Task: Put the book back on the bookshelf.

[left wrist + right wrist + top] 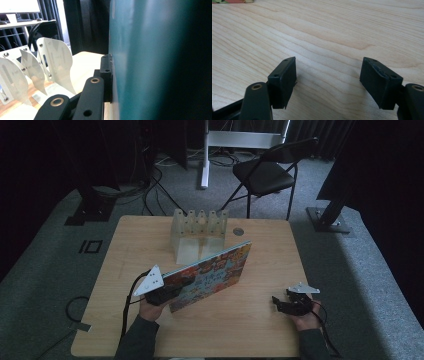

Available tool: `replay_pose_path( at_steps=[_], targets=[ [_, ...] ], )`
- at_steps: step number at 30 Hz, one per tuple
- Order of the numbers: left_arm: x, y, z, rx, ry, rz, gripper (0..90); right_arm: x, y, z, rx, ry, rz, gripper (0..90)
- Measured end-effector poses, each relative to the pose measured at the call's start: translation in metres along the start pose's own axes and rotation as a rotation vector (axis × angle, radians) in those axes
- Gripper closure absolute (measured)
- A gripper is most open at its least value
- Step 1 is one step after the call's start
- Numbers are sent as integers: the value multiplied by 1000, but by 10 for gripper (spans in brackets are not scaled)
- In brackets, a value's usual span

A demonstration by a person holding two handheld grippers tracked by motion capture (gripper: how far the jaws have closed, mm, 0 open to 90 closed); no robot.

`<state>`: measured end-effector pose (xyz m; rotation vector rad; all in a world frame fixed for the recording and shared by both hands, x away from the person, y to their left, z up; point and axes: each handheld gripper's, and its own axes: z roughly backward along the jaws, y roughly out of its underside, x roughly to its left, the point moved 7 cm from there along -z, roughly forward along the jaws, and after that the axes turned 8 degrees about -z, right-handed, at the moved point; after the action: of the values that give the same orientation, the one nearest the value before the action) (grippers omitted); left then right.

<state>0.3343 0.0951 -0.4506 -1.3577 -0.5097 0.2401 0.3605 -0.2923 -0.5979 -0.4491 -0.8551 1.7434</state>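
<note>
- I have the left gripper [167, 292] clamped on the lower left corner of the picture book [212, 272].
- The flat, glossy book stands on edge mid-table [250, 320], its long axis rising toward the right, before the translucent rack [197, 232].
- My right gripper [285, 304] rests with jaws apart on bare wood.

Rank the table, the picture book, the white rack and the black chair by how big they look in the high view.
1. table
2. picture book
3. black chair and white rack: look alike, and the chair stands farther off, so unranked.
</note>
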Motion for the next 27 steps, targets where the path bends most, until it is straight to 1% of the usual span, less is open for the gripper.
replay_pose_path(
  at_steps=[5, 12, 16, 27],
  targets=[
    [0, 0, 1, 2, -10, 9, 807, -2, 0, 0, -6, 4, -6, 254],
    [0, 0, 3, 4, -18, 16, 808, -1, 0, -1, -3, 6, -4, 239],
    [1, 1, 5, 6, -27, 26, 808, -1, 0, -1, -2, 7, -4, 229],
    [4, 2, 11, 10, -44, 31, 808, -2, 0, -2, 1, 10, -7, 203]
  ],
)
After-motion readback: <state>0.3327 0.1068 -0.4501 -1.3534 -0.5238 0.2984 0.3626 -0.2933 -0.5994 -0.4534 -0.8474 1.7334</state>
